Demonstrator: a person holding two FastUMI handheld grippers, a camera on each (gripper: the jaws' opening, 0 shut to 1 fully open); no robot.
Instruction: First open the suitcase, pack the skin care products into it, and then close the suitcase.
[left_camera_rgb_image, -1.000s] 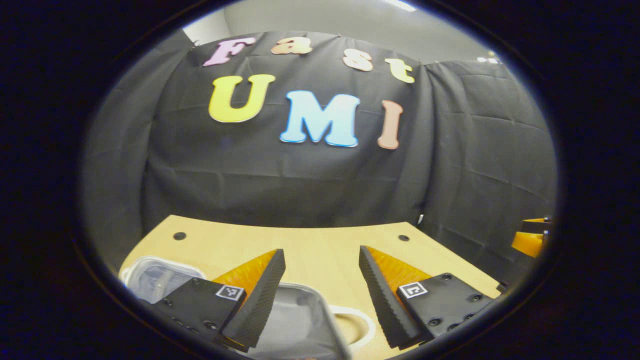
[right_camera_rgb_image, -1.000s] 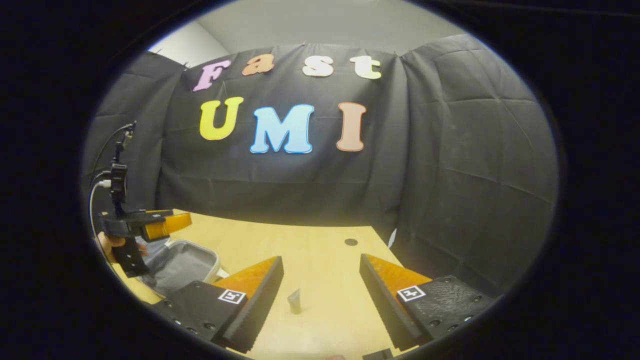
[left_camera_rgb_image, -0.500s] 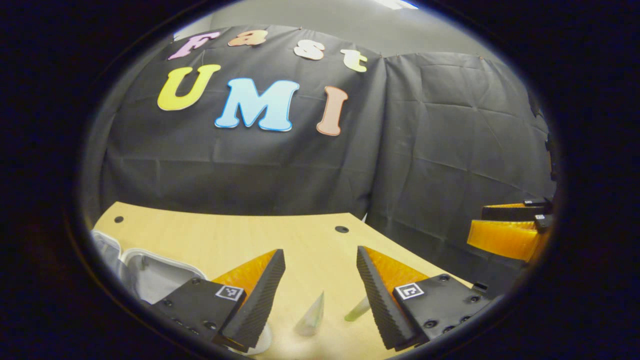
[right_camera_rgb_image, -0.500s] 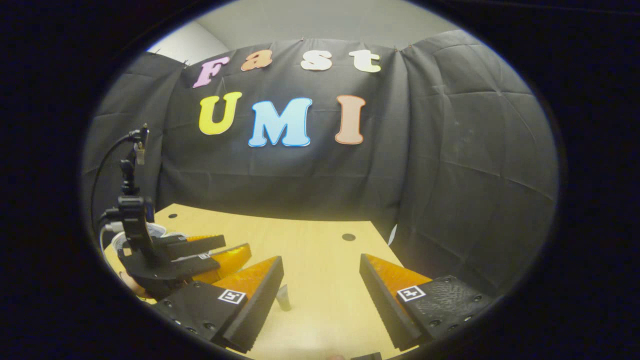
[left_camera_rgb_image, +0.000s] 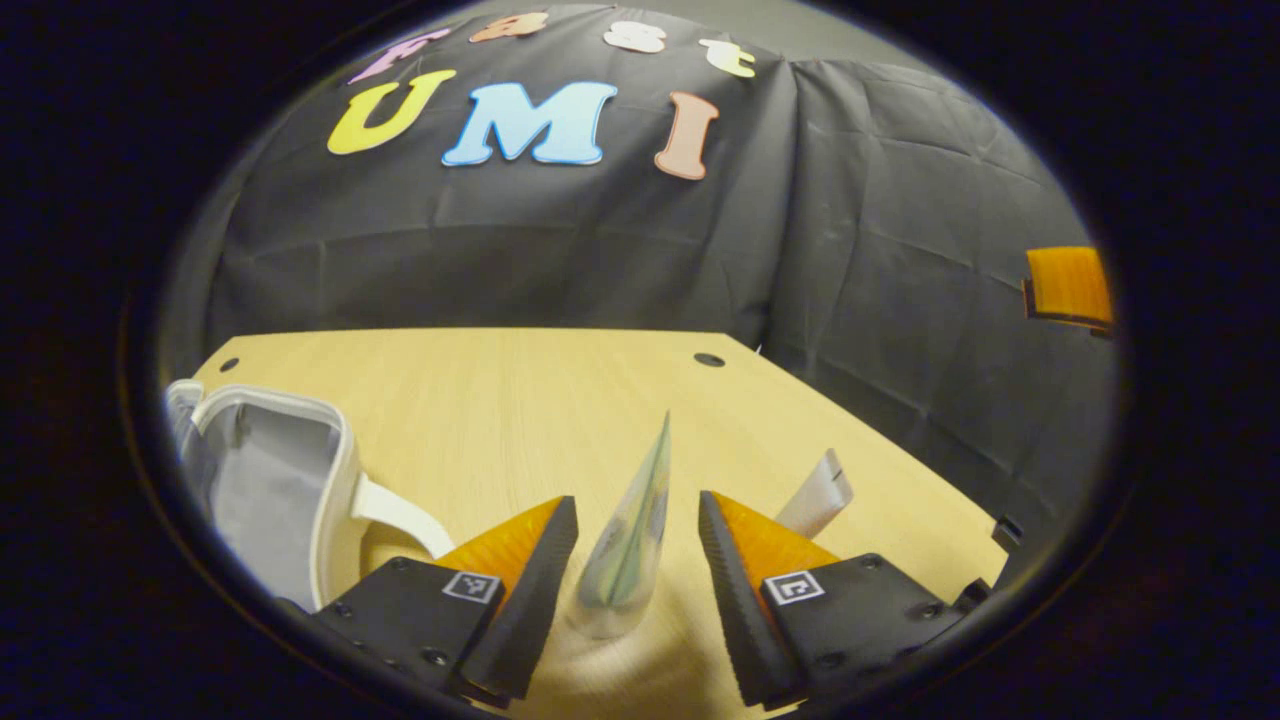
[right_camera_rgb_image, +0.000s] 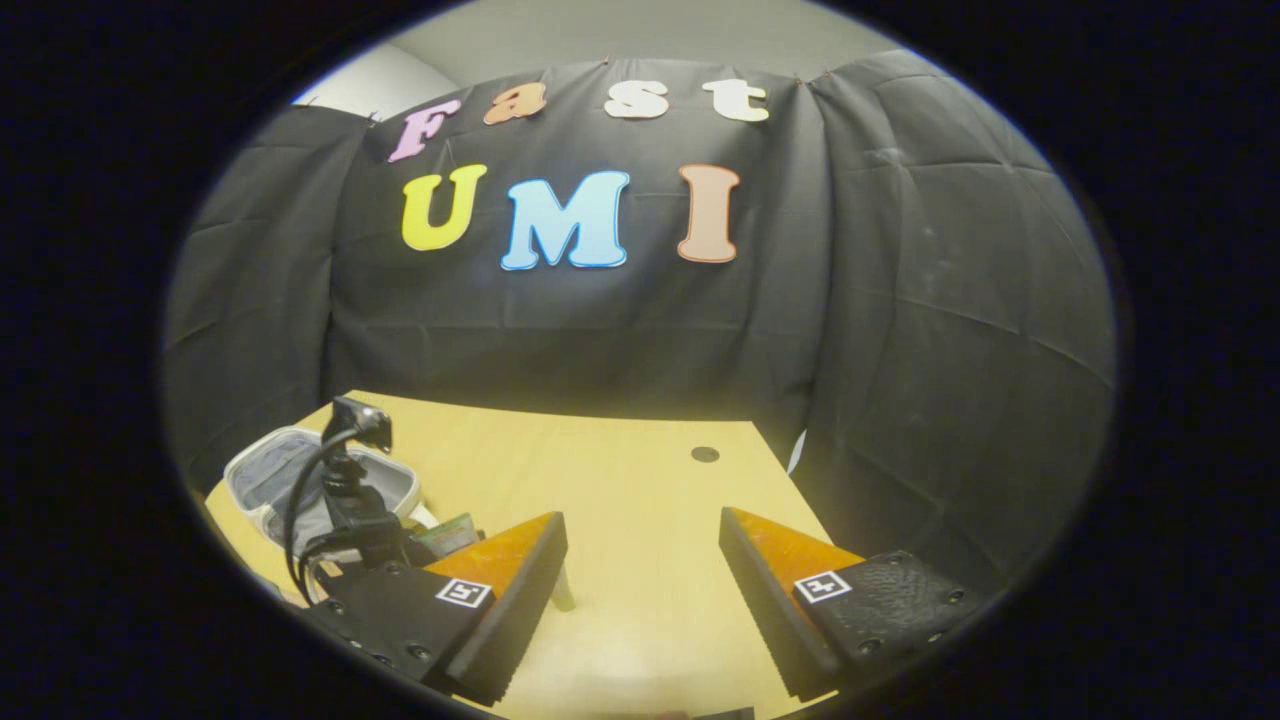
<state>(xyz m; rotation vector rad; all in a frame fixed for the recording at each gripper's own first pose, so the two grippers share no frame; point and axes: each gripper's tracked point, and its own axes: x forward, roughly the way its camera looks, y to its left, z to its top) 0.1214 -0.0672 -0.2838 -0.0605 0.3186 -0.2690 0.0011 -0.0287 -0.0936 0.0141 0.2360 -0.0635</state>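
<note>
A green and white tube (left_camera_rgb_image: 628, 530) stands upright on the wooden table (left_camera_rgb_image: 480, 400), right between the fingers of my left gripper (left_camera_rgb_image: 635, 503). That gripper is open, its fingers flanking the tube, and I cannot tell whether either touches it. A pale grey tube (left_camera_rgb_image: 815, 495) stands just to the right. The white suitcase (left_camera_rgb_image: 275, 480) lies open at the left, grey lining showing, its handle (left_camera_rgb_image: 400, 510) toward me. My right gripper (right_camera_rgb_image: 641, 518) is open above bare table, holding nothing. The suitcase (right_camera_rgb_image: 265, 480) and green tube (right_camera_rgb_image: 450, 530) sit to its left.
The black cloth wall closes off the table's far and right sides. Small dark holes mark the tabletop (right_camera_rgb_image: 705, 454). In the right gripper view the left gripper's cable and mast (right_camera_rgb_image: 345, 480) rise beside the suitcase. One finger of the other gripper (left_camera_rgb_image: 1068, 285) hangs at the far right.
My left gripper has swung from over the suitcase toward the tubes and dropped lower; the green tube now stands between its fingers. The right gripper has barely moved.
</note>
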